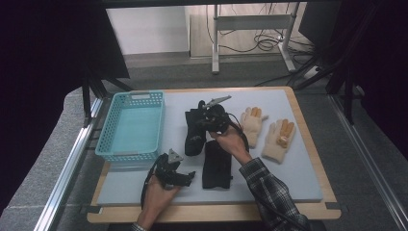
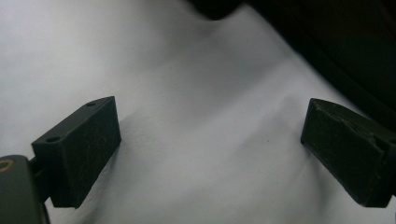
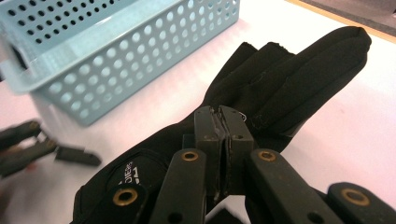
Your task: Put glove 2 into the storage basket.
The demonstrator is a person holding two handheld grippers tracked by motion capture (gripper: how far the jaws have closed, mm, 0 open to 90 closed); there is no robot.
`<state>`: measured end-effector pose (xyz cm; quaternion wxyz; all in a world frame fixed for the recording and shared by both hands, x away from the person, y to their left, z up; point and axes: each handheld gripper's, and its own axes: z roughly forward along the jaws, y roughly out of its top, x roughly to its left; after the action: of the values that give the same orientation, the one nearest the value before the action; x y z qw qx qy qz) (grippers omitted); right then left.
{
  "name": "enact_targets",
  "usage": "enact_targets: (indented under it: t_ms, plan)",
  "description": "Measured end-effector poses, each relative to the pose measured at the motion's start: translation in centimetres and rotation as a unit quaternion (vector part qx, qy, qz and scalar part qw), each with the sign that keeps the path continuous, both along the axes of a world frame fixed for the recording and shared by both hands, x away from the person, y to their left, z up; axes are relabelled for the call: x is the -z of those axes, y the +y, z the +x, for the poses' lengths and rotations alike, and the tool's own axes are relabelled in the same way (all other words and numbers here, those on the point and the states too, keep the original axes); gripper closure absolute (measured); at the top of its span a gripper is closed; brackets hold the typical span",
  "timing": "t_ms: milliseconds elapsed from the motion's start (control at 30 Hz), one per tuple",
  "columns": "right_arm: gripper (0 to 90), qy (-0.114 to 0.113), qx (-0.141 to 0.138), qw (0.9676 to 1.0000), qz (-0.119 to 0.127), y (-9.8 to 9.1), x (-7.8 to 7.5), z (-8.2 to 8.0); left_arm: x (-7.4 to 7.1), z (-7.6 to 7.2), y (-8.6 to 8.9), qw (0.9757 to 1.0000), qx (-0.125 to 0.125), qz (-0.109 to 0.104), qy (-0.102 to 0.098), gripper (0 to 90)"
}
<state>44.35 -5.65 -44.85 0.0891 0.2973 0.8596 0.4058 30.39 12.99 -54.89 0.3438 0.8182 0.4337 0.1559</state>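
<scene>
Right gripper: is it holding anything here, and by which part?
Yes. The right gripper is shut on a black glove, pinching a fold of fabric on the hand part just below the fingers.

A perforated light-blue plastic basket is seen at the left of the pale grey table mat; two cream knitted gloves with orange fingertips are laid side by side at right.

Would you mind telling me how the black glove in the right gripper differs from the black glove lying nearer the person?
The held black glove is pinched by the shut right gripper, while the other black glove lies flat and untouched on the mat. The held one sits closer to the blue basket; the other lies toward the near edge. Both are black.
</scene>
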Motion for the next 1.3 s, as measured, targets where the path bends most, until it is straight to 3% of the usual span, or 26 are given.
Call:
enact_targets:
  t_ms: [367, 667, 833, 1033, 1100, 1133, 1300]
  plan:
    - [86.2, 0.002, -0.005, 0.9997, 0.024, -5.4, -0.6, -5.1, 0.0, 0.0, 0.0, 1.0000, -0.002, -0.003, -0.001, 5.2]
    - [86.1, 0.015, 0.004, 0.9994, 0.032, -8.0, 0.1, -9.0, 0.0, 0.0, 0.0, 1.0000, -0.002, -0.003, -0.001, 5.2]
    - [86.1, 0.028, 0.014, 0.9987, 0.041, -8.2, 1.9, -9.2, 0.0, 0.0, 0.0, 1.0000, -0.001, 0.000, -0.001, 5.2]
    - [83.6, 0.036, 0.029, 0.9987, 0.021, -8.1, 4.4, -8.4, 0.0, 0.0, 0.0, 1.0000, 0.000, 0.001, 0.000, 5.2]
    - [79.0, 0.035, 0.031, 0.9988, 0.010, -8.0, 5.1, -8.4, 0.0, 0.0, 0.0, 1.0000, -0.001, -0.001, -0.001, 5.2]
    - [71.9, 0.030, 0.032, 0.9990, 0.002, -8.2, 5.5, -8.4, 0.0, 0.0, 0.0, 1.0000, -0.001, -0.001, -0.001, 5.2]
    - [58.4, 0.007, 0.037, 0.9993, -0.005, -9.1, 4.8, -8.9, 0.0, 0.0, 0.0, 1.0000, -0.001, -0.001, -0.001, 5.2]
